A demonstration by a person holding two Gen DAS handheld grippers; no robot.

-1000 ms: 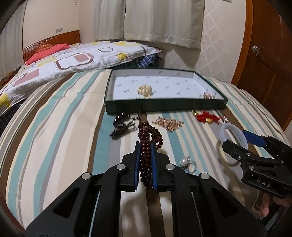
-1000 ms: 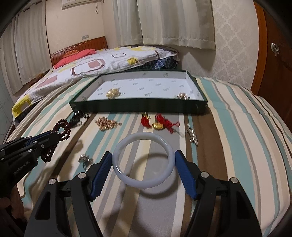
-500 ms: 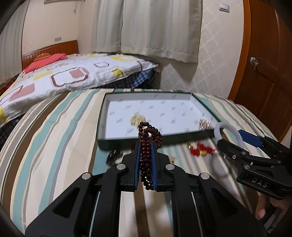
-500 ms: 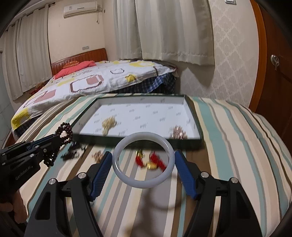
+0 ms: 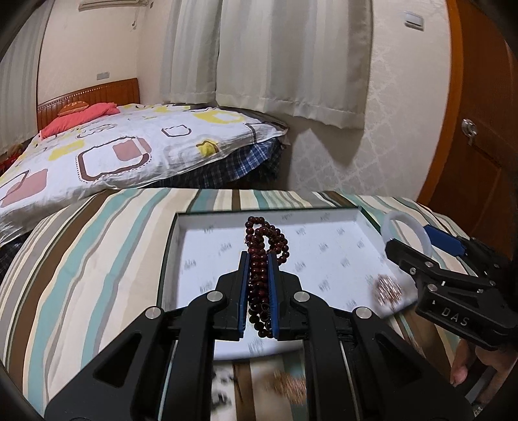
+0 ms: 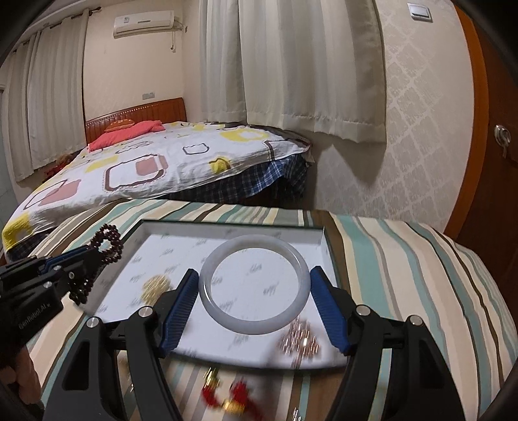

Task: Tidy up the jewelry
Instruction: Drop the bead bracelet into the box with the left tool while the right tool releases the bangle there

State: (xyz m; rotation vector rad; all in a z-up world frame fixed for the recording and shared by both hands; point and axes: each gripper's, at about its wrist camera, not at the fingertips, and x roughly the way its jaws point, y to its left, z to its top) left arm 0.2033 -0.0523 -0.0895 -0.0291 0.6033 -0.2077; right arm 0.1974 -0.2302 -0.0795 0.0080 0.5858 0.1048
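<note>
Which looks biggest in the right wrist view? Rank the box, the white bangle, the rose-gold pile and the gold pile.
1. box
2. white bangle, though nearness to the camera enlarges it
3 and 4. rose-gold pile and gold pile: blurred and alike, so unranked

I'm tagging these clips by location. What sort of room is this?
Most likely a home bedroom: a bed with a patterned white quilt and wooden headboard, long pale curtains, and a wall-mounted air conditioner. The work surface is a striped bedspread.
</note>
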